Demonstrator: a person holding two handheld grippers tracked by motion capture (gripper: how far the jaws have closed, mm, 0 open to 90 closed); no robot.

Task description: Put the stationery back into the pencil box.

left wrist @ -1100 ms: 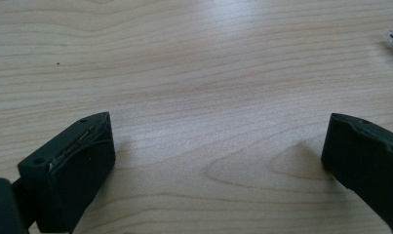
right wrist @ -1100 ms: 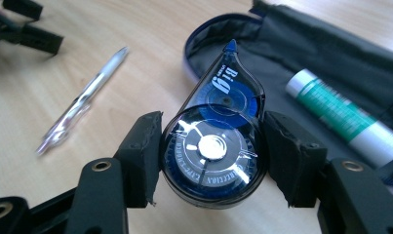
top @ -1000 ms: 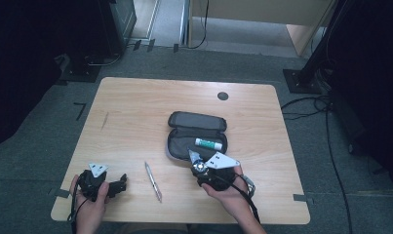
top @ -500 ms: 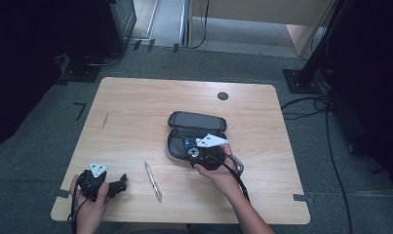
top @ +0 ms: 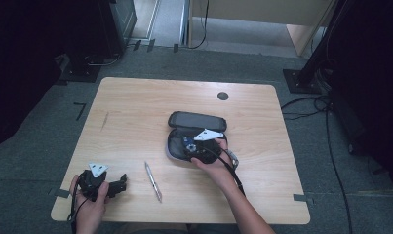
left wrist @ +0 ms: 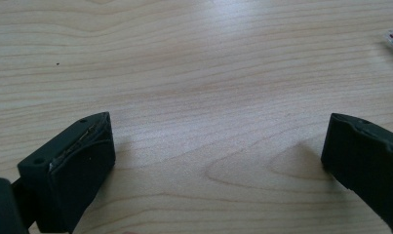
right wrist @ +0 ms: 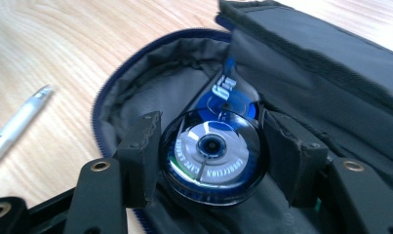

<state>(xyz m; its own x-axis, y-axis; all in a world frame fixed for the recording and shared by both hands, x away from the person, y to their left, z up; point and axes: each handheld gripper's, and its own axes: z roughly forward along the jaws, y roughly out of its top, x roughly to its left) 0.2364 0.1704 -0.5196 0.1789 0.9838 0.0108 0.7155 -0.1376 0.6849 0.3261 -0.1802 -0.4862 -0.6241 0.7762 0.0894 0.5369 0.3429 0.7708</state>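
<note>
The left gripper (top: 117, 184) rests at the table's (top: 135, 105) seven o'clock corner, jaws spread wide over bare wood, grasping nothing. Just past it at three o'clock lies the pen (top: 153, 181), its long axis running roughly eleven to five. Farther right, the right gripper (right wrist: 211, 153) is clenched on the correction tape (right wrist: 214, 155), one pad on each side of its round body. The tape sits low inside the open case (top: 177, 146), its nose pointing to twelve o'clock, toward the raised lid. Judging by this, the tape goes straight down onto the lining; the right hand does it alone.
</note>
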